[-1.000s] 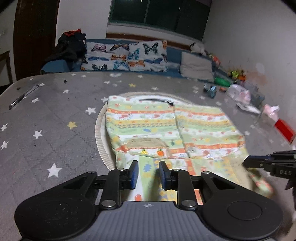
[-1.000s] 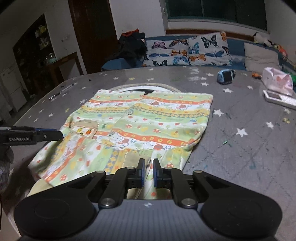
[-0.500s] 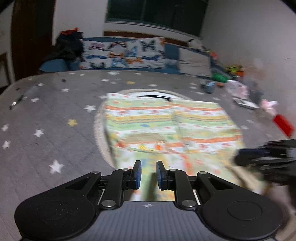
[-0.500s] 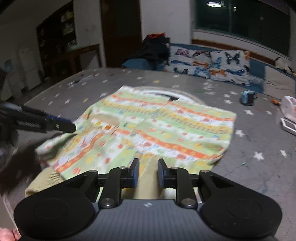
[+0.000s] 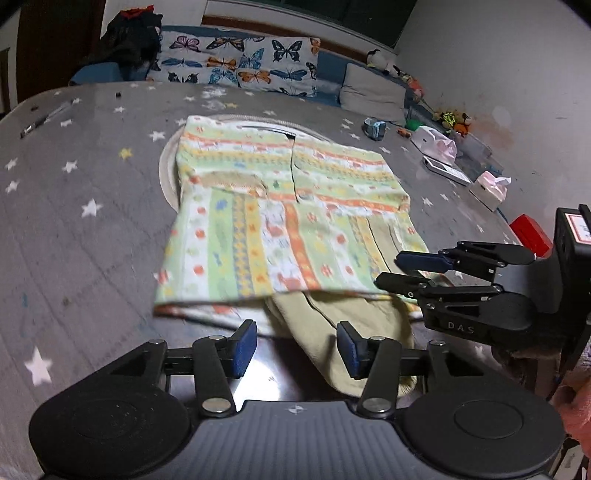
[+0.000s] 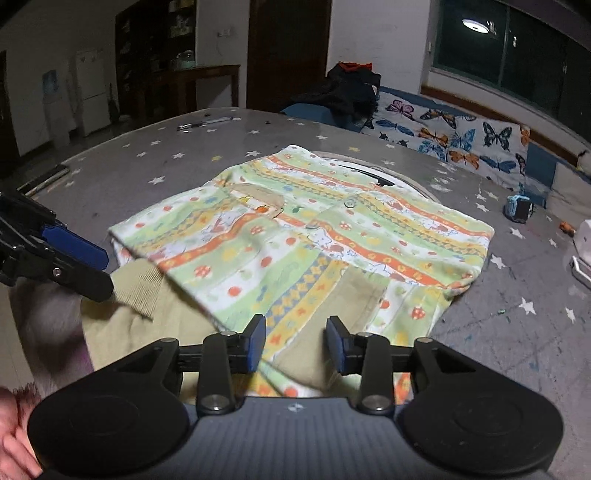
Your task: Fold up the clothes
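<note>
Open desk at nine o'clock, clutter at two
Bare star-print desk [image 5: 74, 221] left of the shirt [image 5: 280, 229]; tissue box [image 5: 489, 186], perhaps remote [image 5: 445, 170], crowd right.

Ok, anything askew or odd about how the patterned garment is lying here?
Yes. The patterned garment lies flat at its far end, but its near end hangs crookedly over the table edge, its beige cuffs dangling unevenly. Both the left gripper and right gripper are open, holding nothing.

Walls: white [image 6: 376, 40]
Window: dark, ceiling lamp reflected [image 6: 476, 24]
Door: dark wood [image 6: 288, 48]
Bench seat: butterfly cushions [image 5: 240, 66], grey pillow [image 5: 373, 96]
Side table: dark wood [image 6: 199, 74]
Refrigerator: white [image 6: 86, 88]
</note>
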Demonstrator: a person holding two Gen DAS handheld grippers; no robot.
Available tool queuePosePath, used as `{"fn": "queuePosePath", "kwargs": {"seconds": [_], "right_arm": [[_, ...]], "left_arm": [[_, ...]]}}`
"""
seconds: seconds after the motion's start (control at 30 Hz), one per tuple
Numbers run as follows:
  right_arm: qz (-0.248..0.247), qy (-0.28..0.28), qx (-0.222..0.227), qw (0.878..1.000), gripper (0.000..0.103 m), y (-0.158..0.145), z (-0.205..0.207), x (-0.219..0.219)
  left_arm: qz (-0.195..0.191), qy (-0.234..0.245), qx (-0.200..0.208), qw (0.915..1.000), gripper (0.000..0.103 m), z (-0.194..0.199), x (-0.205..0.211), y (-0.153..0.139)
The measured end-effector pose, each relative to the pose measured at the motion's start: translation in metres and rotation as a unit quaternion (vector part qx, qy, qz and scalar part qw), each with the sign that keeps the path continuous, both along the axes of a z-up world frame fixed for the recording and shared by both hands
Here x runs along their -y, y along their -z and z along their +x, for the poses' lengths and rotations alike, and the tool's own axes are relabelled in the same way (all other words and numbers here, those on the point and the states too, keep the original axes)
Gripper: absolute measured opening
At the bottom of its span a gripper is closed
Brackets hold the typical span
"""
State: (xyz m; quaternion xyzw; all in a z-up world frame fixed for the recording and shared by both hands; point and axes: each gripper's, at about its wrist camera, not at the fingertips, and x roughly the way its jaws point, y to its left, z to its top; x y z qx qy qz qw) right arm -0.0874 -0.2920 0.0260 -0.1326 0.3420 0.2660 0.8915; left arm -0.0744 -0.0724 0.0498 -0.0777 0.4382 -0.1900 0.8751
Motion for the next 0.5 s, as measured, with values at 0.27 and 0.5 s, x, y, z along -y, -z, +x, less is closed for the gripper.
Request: {"fn": "queuePosePath", "kwargs": {"seconds": [0.27, 0.5], "right_arm": [[-0.008, -0.007, 0.019, 1.000, 0.039, -0.013, -0.030, 0.015], [-0.046, -0.042, 0.029, 0.998, 0.050, -0.011, -0.056, 0.022]], "left_arm": [[-0.037, 0.011, -0.052, 0.9979, 0.021, 0.002, 0.010, 0.016], [-0.088, 0.011, -0.046, 0.9949, 0.009, 0.016, 0.003, -0.008]]}}
